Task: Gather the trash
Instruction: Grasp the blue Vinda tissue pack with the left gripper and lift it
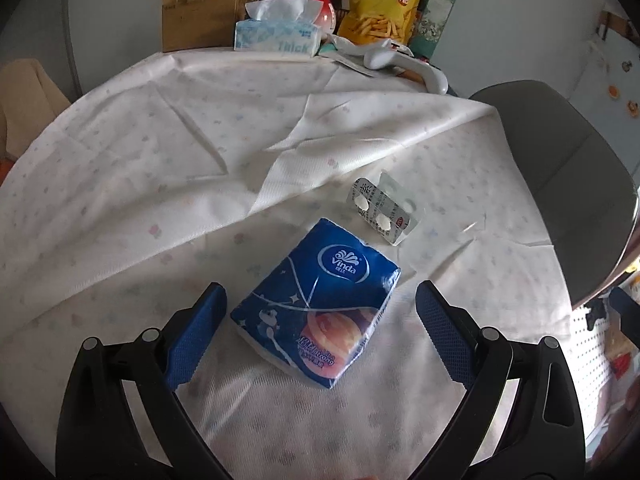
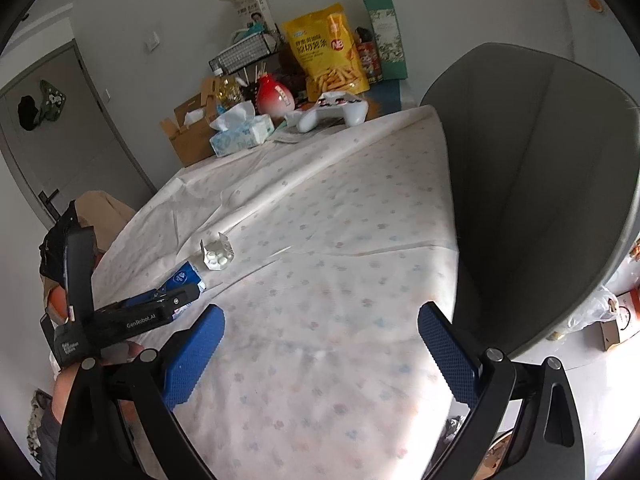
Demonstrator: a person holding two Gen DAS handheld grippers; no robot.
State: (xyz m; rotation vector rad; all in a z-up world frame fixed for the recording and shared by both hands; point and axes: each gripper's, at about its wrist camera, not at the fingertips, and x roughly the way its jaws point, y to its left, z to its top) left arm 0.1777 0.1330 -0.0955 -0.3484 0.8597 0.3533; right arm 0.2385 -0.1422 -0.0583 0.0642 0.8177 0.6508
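Observation:
A blue Vinda tissue pack (image 1: 316, 304) lies on the white tablecloth (image 1: 200, 168), between the fingers of my open left gripper (image 1: 320, 336), which does not touch it. A silver pill blister (image 1: 382, 210) lies just beyond the pack. In the right wrist view the pack (image 2: 184, 278) and the blister (image 2: 217, 255) lie at the left, with the left gripper (image 2: 160, 300) over the pack. My right gripper (image 2: 320, 352) is open and empty above the bare cloth, beside the grey bin (image 2: 540, 200) at the right.
At the table's far end stand a cardboard box (image 1: 196, 20), a tissue box (image 1: 278, 34), a red bottle (image 1: 324, 10), a yellow snack bag (image 1: 384, 0), a green carton (image 1: 438, 8) and a white game controller (image 1: 400, 62). The grey bin (image 1: 560, 168) is off the table's right edge.

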